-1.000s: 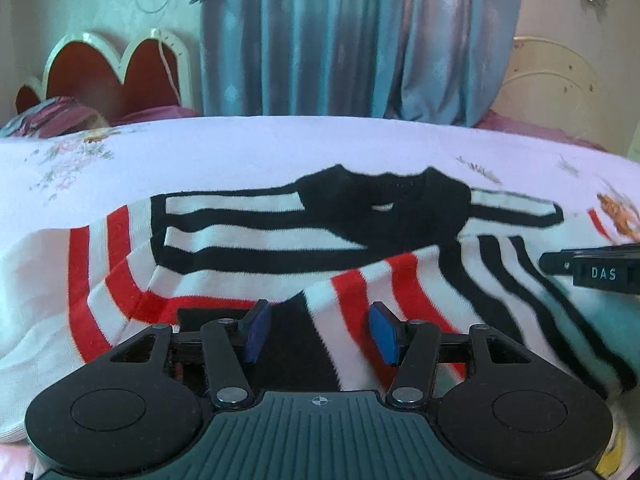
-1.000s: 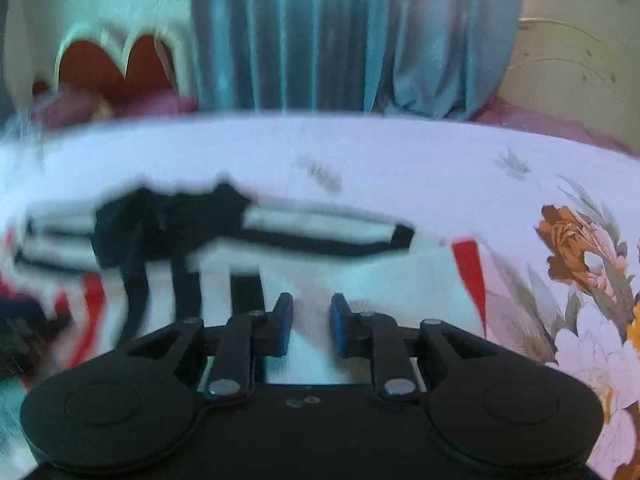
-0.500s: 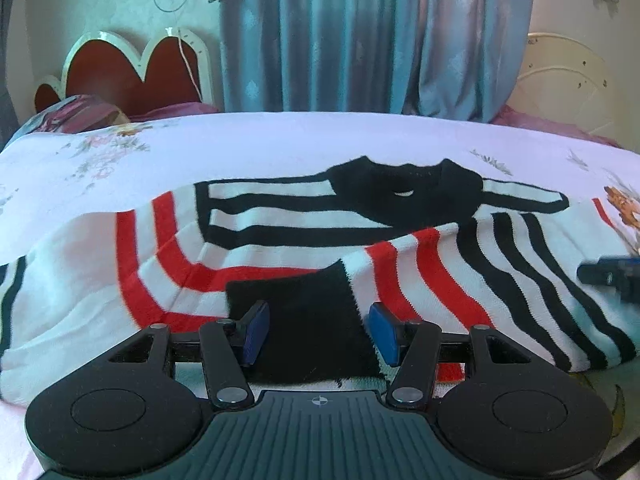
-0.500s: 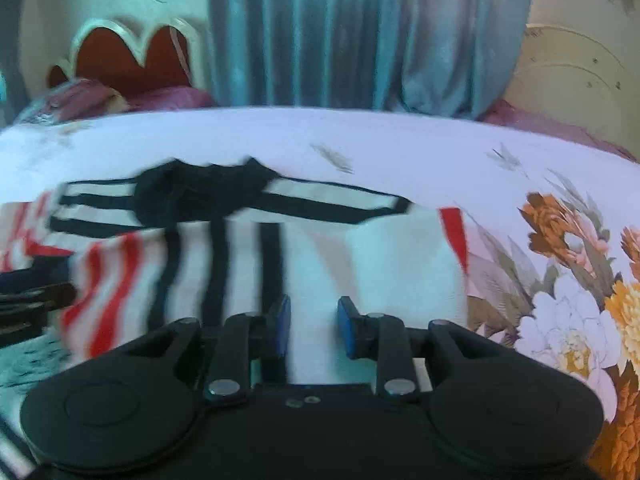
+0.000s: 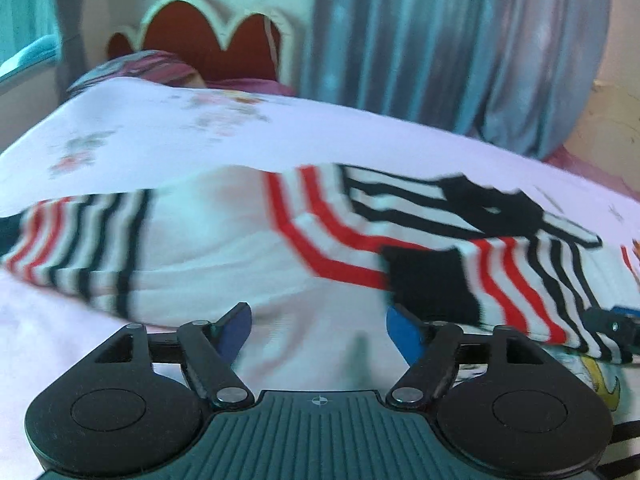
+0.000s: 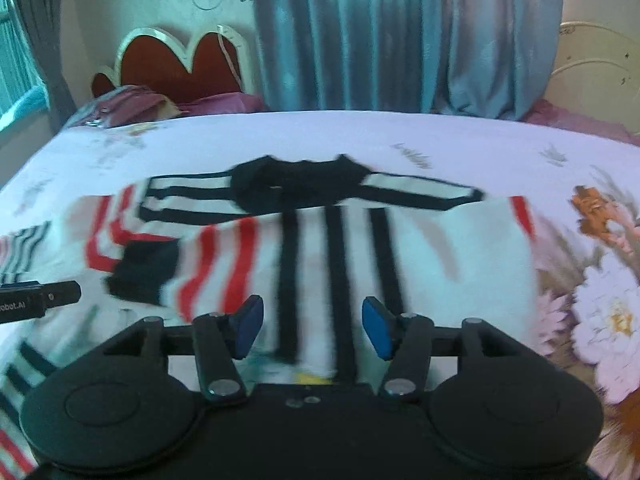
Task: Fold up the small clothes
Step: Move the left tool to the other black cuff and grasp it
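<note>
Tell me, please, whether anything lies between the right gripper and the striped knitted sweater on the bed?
Nothing visible does. The right gripper is open directly above the red, black and white striped knitted sweater, which lies on the floral bedsheet; nothing is held.

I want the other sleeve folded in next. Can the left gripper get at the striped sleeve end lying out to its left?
Probably yes: the left gripper, jaws just opened and holding nothing, has only bare bedsheet between it and the striped sleeve end.

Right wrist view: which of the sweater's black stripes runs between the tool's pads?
The left one of three vertical black stripes on the sweater; the other two sit further right.
</note>
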Demonstrator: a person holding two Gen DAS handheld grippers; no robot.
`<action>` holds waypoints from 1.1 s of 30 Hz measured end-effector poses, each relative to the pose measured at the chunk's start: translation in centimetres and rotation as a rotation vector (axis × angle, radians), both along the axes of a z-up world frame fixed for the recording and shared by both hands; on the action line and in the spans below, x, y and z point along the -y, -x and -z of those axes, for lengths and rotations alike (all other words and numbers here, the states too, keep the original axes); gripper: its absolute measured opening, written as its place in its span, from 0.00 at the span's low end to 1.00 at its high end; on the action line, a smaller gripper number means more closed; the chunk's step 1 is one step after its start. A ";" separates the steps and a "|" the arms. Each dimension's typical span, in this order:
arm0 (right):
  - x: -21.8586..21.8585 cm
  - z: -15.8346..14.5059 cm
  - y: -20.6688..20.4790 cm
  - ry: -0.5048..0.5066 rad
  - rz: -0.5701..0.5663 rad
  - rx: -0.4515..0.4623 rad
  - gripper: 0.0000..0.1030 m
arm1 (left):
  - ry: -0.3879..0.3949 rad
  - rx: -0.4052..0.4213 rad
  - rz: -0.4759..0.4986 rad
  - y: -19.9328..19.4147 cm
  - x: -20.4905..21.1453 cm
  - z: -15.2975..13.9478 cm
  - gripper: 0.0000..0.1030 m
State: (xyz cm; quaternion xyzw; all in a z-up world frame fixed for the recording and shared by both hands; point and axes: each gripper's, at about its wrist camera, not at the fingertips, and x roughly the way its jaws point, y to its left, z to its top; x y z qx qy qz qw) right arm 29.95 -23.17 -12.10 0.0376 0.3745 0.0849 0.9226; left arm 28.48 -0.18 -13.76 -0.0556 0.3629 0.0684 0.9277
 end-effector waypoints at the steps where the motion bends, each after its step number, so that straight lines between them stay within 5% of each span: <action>1: -0.7 -0.2 0.2 -0.011 -0.008 -0.001 0.52 | 0.000 0.002 -0.012 0.4 -1.0 -0.2 0.73; 16: -14.4 -2.1 0.8 -0.059 -0.130 0.010 0.52 | 0.188 -0.019 -0.332 3.2 -21.4 2.1 0.74; 22: -19.4 -1.4 0.2 -0.037 -0.164 0.000 0.52 | 0.273 0.001 -0.398 2.3 -27.7 4.2 0.74; 29: -22.7 -0.4 -1.2 -0.019 -0.151 -0.019 0.52 | 0.335 0.083 -0.378 0.6 -30.0 5.2 0.73; 30: -23.0 -0.2 -1.4 -0.016 -0.148 -0.021 0.52 | 0.341 0.098 -0.378 0.2 -30.2 5.3 0.70; 33: -23.5 0.2 -2.1 -0.003 -0.136 -0.026 0.52 | 0.349 0.122 -0.418 -0.4 -31.1 5.9 0.32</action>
